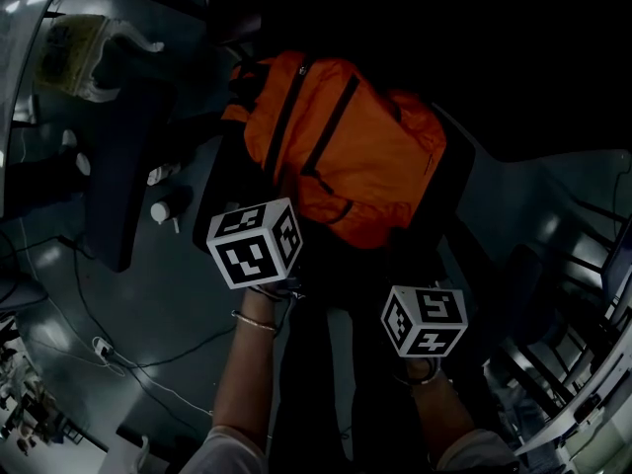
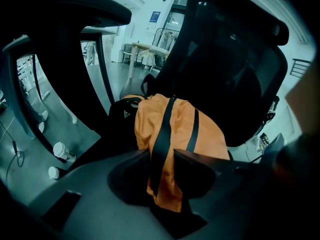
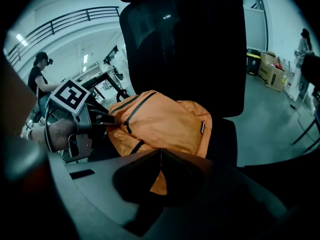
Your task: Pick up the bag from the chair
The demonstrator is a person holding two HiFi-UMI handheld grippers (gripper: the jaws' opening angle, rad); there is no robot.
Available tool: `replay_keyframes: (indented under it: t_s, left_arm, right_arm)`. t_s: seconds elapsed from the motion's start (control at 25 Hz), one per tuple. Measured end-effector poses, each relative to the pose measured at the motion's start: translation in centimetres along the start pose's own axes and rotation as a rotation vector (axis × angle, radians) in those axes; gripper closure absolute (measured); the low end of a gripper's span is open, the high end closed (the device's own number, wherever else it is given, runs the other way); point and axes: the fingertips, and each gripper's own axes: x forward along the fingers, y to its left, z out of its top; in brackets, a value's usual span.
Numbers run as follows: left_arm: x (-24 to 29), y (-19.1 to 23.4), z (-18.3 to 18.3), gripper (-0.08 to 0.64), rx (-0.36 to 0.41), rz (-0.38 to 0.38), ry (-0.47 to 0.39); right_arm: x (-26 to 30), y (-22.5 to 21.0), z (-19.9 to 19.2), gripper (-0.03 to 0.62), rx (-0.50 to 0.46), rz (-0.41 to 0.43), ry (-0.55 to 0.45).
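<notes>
**Both grippers closed on the orange bag at the front of the chair**

The orange bag [image 1: 346, 156] lies on the seat of a black chair [image 3: 185, 49]. Its top is toward the seat's back edge, against the backrest, and its lower end is toward the front edge, where both grippers meet it.

The left gripper [image 2: 160, 154] has its jaws drawn in to a narrow gap, and the gap is filled. A black strap [image 2: 164, 124] of the bag and a fold of orange cloth run down between the jaws, which press on them from either side. In the right gripper view this gripper shows at the bag's left side. Its fingers [image 3: 102, 118] are pinched at the edge beside a dark zip line, and its marker cube [image 3: 70, 95] sits above the hand.

The right gripper [image 3: 161, 153] has its jaws closed tip to tip, with only a thin seam between them. Orange cloth shows in the wedge just behind the tips, a thin fold of the bag's near end caught there.

In the head view the two cubes sit just below the bag. The left one is at the bag's left side, and the right one is lower, toward the seat's front right corner.

White bottles [image 2: 64, 152] stand on the grey floor left of the chair. Far off in the right gripper view, a person [image 3: 37, 76] stands at the left and cardboard boxes [image 3: 272, 71] sit at the right.
</notes>
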Motion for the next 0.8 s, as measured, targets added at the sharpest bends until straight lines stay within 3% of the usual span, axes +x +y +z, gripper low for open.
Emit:
replay_keyframes:
  t_s: [0.8]
  left_arm:
    - [-5.3, -3.4, 0.4, 0.492, 0.023, 0.006, 0.007]
  right_arm:
    - [-5.2, -0.7, 3.5, 0.560, 0.022, -0.014, -0.097]
